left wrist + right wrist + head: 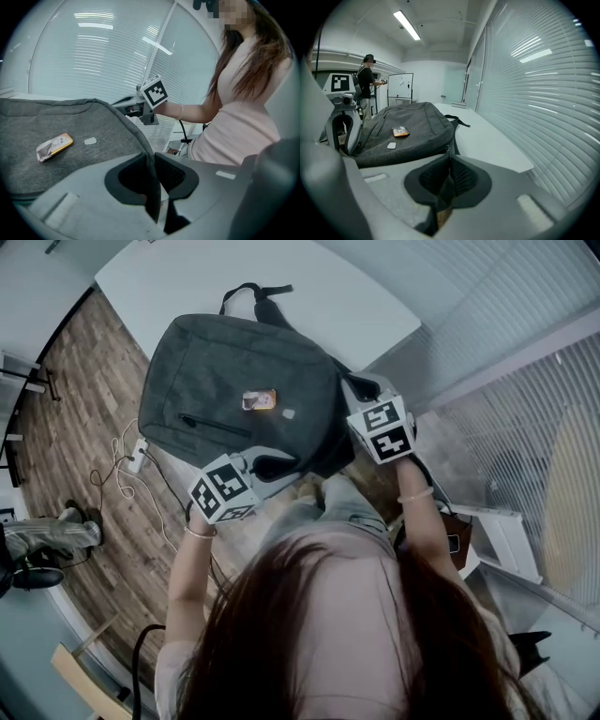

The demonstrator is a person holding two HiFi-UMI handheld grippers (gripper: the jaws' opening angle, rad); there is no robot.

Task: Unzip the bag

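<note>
Backpack of dark grey fabric lies flat on the white worktop, its near edge overhanging toward the person and its black straps at the far end. A small orange-rimmed label and a pale patch sit on its face; any print on them is too small to read. The left tool pinches the cloth of the near edge. The right tool is pressed together on a thin dark piece at the near right corner, zip pull or cloth unclear.
</note>
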